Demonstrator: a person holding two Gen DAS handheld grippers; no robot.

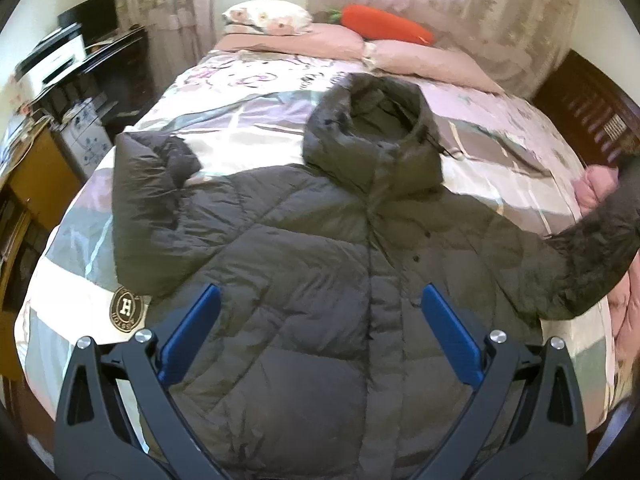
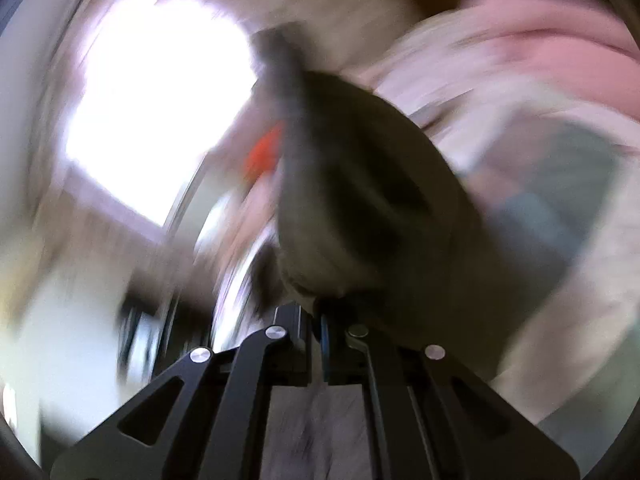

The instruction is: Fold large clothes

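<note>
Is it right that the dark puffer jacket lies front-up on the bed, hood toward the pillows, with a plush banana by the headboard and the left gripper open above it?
Not quite. The plush toy by the headboard is an orange carrot, not a banana; the left wrist view shows it. The rest holds: the jacket lies front-up on the bed, hood toward the pillows, and the left gripper hangs open above it.

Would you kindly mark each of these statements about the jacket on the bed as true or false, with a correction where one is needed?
1. The dark puffer jacket lies front-up on the bed. True.
2. The left gripper is clamped on the jacket's hood. False: its jaws stand open above the jacket's body, holding nothing.
3. The right gripper is shut on the jacket's sleeve. True.
4. A green cucumber toy lies by the pillows. False: it is an orange carrot toy.
5. The jacket is already folded in half. False: it lies spread out.
</note>
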